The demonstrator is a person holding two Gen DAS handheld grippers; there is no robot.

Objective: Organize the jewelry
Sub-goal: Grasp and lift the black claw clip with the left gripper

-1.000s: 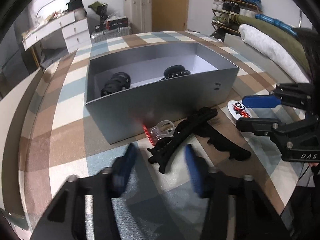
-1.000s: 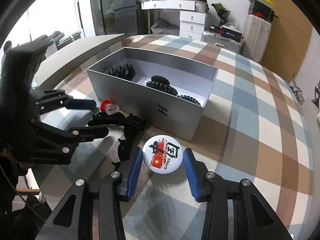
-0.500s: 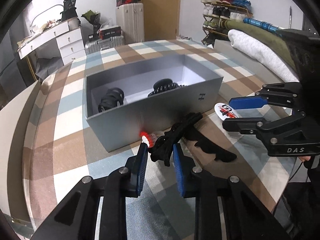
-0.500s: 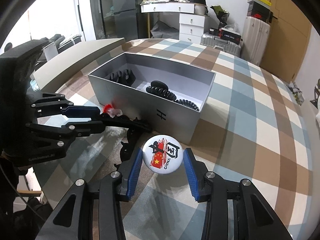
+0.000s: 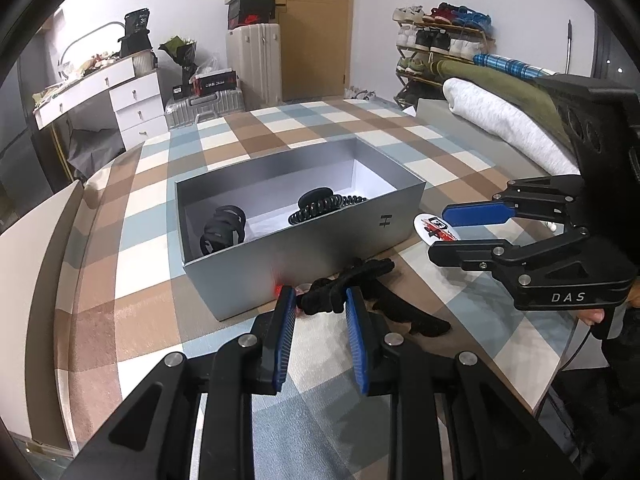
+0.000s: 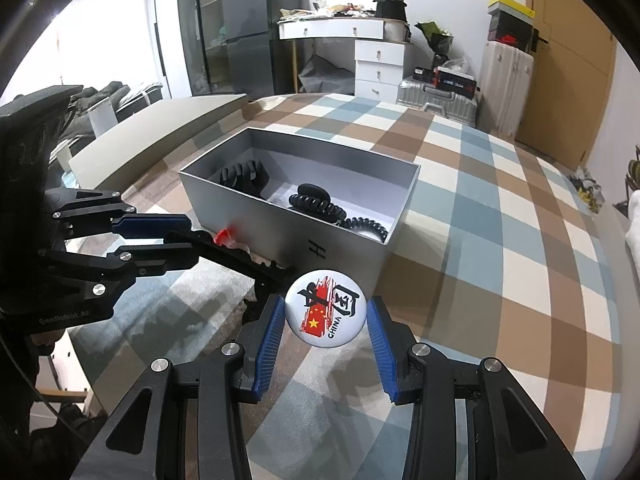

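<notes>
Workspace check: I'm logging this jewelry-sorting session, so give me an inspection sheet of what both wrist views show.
Surface: checked tablecloth.
Job's things: open grey box holding a black hair claw clip and a coiled hair tie; long black hair clip and round China badge outside it.
Clutter: small red-and-clear item by the box wall.
Grippers: left claw shut on the long black hair clip; right claw shut on the badge.
Cables: nothing seen on the table.
Surroundings: dresser, suitcases, shoe rack.
</notes>
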